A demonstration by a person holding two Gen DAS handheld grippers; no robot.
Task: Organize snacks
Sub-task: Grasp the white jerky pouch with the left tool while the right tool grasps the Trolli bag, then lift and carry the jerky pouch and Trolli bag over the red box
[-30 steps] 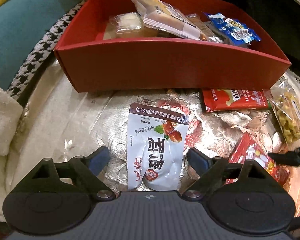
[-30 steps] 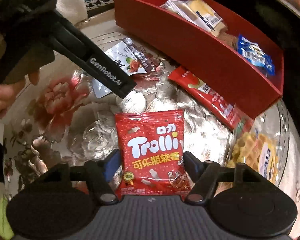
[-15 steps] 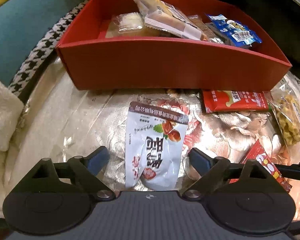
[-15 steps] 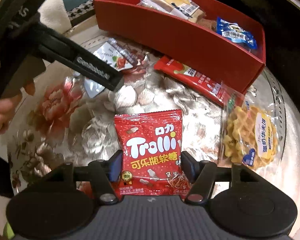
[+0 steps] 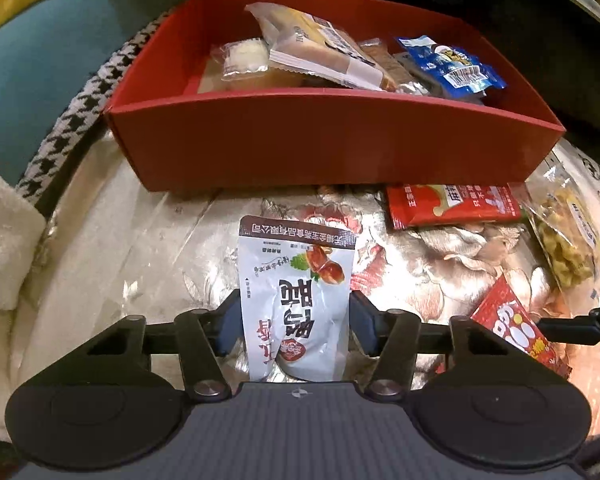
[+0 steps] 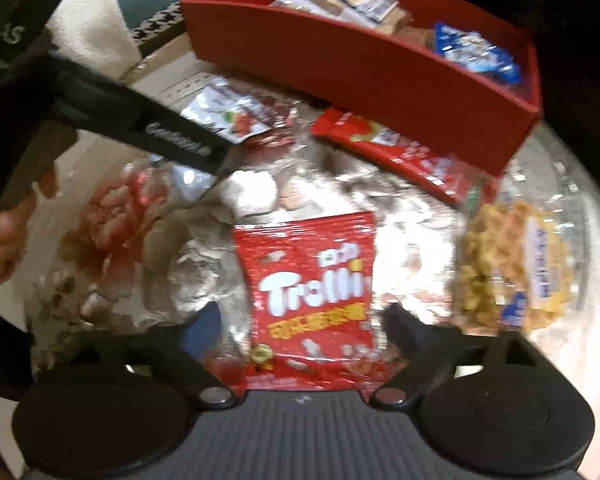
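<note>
A red box [image 5: 332, 148] holding snacks is set on the flowered table [image 5: 140, 248]. Before it, a white packet [image 5: 296, 300] has just been clamped by the left gripper [image 5: 294, 320]. A red candy bag [image 6: 308, 292] is straddled, untouched, by the right gripper [image 6: 300, 320], whose jaws have just been widening.

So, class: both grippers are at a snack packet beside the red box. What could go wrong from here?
1. The left gripper has just closed across the white packet; the slick pouch may buckle or slip.
2. The right gripper, jaws just widening, stands apart from the Trolli bag; lifting now would leave it.
3. The red box looks crowded; additions may spill.
</note>
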